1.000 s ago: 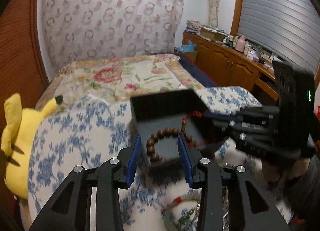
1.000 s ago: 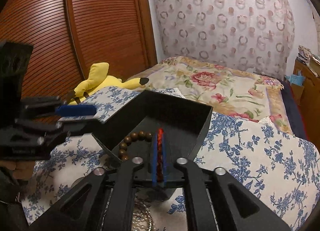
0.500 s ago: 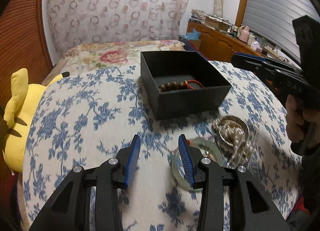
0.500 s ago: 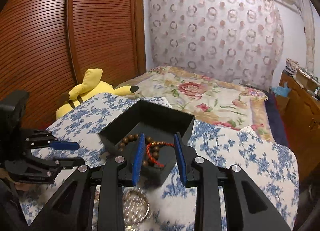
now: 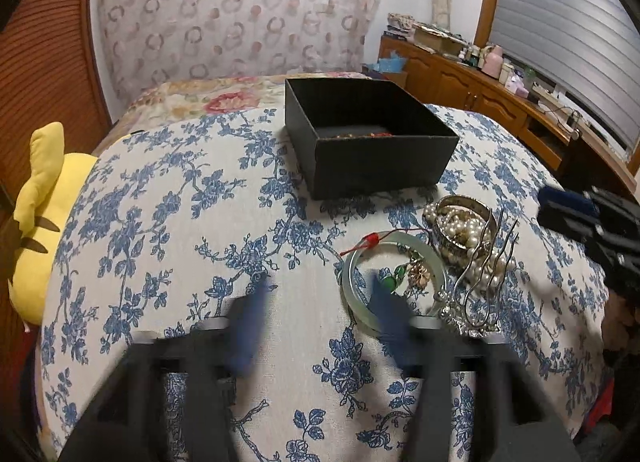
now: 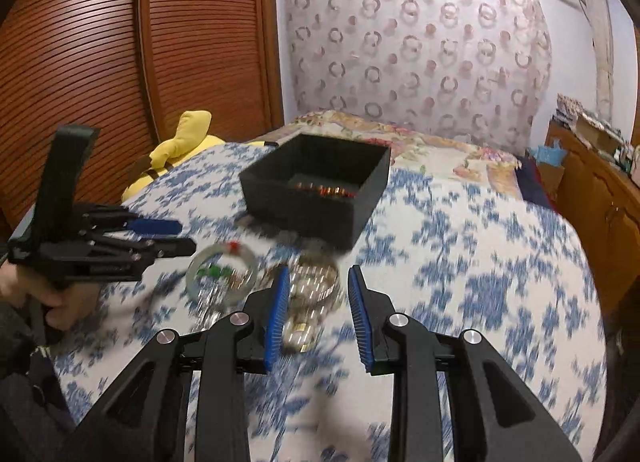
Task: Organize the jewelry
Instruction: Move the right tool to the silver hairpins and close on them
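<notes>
The box is sitting on the desk, beads lying inside it. Nearer the camera, the bangle is lying left of the pearls and hairpin. The plush is resting off the desk's left edge, the bed lying behind.

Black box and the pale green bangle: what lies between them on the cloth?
In the left wrist view, only flowered tablecloth and the bangle's red cord lie between the black box and the green bangle.

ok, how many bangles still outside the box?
2. The pale green bangle lies on the cloth by the left gripper; the metal bangle, holding pearls, sits just beyond it. The tangled pile may hide more.
</notes>
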`<act>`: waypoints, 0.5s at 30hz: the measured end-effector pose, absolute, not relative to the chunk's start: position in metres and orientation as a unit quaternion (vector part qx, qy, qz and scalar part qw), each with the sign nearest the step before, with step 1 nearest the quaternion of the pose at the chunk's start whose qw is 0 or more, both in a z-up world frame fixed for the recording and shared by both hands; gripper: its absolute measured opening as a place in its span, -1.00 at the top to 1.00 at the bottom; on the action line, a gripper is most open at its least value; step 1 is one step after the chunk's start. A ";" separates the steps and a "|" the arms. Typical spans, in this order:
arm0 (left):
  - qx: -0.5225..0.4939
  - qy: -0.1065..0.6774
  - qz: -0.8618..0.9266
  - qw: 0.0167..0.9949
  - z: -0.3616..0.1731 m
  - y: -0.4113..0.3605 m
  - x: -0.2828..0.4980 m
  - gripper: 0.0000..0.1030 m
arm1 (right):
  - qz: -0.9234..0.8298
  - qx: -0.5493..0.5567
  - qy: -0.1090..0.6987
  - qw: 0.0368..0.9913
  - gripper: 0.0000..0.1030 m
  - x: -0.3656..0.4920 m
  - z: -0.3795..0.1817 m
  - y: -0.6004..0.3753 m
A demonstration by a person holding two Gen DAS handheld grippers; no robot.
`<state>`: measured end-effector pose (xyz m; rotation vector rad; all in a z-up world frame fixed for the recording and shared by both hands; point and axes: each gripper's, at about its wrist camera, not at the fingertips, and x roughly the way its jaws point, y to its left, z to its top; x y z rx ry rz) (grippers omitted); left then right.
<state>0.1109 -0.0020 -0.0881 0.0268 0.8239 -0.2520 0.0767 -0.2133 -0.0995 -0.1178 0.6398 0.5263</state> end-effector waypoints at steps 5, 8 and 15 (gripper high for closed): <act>0.019 0.400 -0.117 0.909 -0.091 -0.002 0.113 -0.48 | 0.262 -0.052 0.326 0.907 0.37 0.064 -0.109 -0.210; 0.021 0.408 -0.107 0.906 -0.097 0.000 0.117 -0.60 | 0.272 -0.054 0.337 0.900 0.37 0.060 -0.115 -0.202; 0.032 0.425 -0.097 0.899 -0.105 0.000 0.120 -0.85 | 0.296 -0.041 0.366 0.881 0.05 0.058 -0.125 -0.186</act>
